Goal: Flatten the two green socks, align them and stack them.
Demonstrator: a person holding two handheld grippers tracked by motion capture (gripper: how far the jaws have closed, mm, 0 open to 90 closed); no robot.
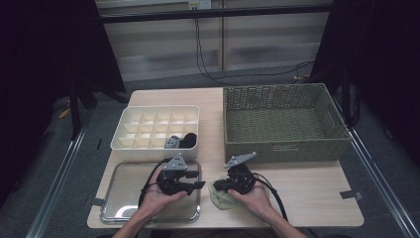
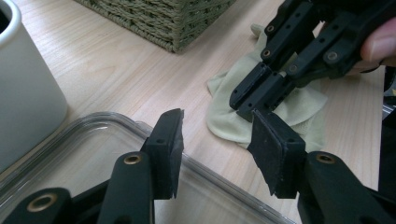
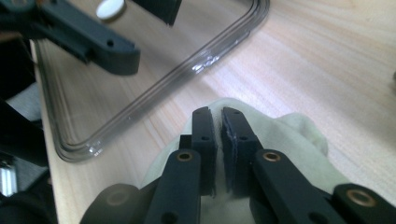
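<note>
Both grippers (image 1: pixel 181 174) (image 1: pixel 239 179) are black with grey three-cornered top plates, brass-ringed jaw pivots — black cables trail back; forearms bare

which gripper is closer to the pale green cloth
Right. The right gripper sits on the pale green cloth, jaws nearly shut on a fold. The left gripper hangs open beside it, over the clear tray's edge.

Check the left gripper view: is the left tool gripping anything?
No, the left tool stands open with nothing between its pads, above the edge of the clear tray, short of the pale green cloth.
</note>
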